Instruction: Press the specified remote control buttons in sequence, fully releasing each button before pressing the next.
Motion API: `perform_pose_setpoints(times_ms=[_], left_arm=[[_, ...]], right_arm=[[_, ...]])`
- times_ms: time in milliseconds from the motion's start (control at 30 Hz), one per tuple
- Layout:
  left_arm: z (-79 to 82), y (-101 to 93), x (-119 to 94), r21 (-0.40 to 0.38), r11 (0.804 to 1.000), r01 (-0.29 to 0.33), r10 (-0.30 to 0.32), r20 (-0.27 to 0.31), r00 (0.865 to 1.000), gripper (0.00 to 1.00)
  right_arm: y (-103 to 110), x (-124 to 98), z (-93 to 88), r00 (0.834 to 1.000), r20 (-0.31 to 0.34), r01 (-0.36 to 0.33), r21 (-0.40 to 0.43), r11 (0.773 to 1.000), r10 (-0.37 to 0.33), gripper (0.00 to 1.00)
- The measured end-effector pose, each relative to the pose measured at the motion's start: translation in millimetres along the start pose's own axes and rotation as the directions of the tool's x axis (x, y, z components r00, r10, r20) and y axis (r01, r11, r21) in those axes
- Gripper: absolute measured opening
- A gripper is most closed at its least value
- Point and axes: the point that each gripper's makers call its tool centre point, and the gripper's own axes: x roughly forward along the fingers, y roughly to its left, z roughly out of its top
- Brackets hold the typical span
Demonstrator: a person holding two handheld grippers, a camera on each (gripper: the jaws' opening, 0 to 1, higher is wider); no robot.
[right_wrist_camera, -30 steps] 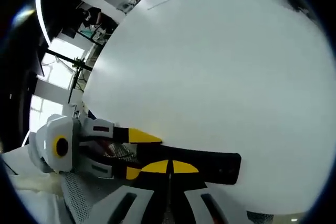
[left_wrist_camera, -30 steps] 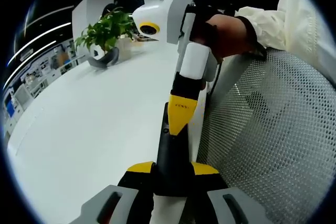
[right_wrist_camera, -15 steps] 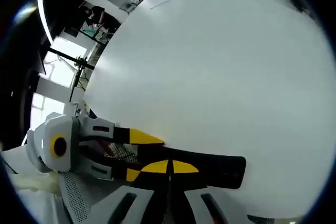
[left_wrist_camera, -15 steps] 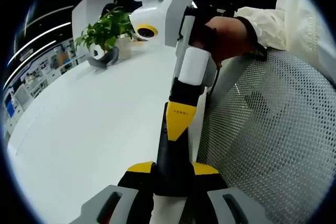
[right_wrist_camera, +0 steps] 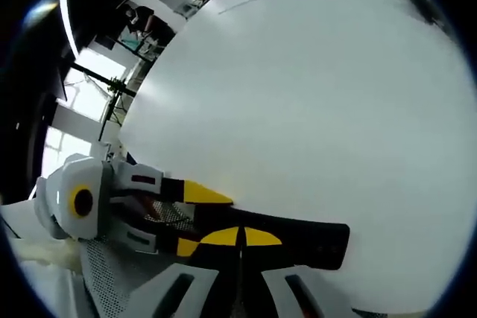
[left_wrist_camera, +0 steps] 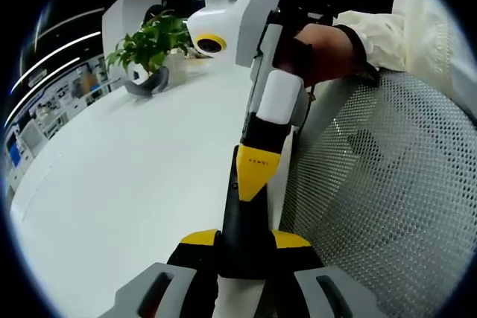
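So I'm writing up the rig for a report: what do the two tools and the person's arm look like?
Each tool has yellow tips on black jaws with grey mounts below. The right tool has a glossy white body, a small dark marking on its yellow tip and a yellow-ringed round part. The left tool matches, with red parts inside. The hand wears a dark glove under a cream sleeve.

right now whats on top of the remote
The right gripper tip rests on the black remote. The button beneath is covered. The left gripper clamps the remote's near end.
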Motion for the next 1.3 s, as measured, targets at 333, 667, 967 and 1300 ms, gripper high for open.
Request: perform_pose_setpoints(times_ms=[333, 667, 967, 1300], left_arm=[[-0.6, 0.6, -0.5, 0.000, 1.000, 0.001, -0.001, -0.007, 1.000, 0.25], [-0.4, 0.8, -0.4, 0.001, 1.000, 0.002, -0.002, -0.005, 1.000, 0.25], [-0.4, 0.8, -0.3, 0.000, 1.000, 0.002, -0.002, -0.006, 1.000, 0.25], [-0.4, 0.9, 0.0, -0.003, 1.000, -0.001, 0.001, -0.015, 1.000, 0.25]], right_arm=[[-0.9, -1.9, 0.4, 1.000, 0.013, 0.007, -0.003, 1.000, -0.007, 0.00], [10.4, -2.0, 3.1, 0.999, 0.013, -0.037, -0.022, 0.999, 0.037, 0.00], [12.0, 1.5, 2.1, 0.999, 0.004, -0.033, -0.052, 0.998, 0.034, 0.00], [6.9, 3.0, -0.2, 1.000, -0.010, -0.016, -0.042, 0.999, 0.016, 0.00]])
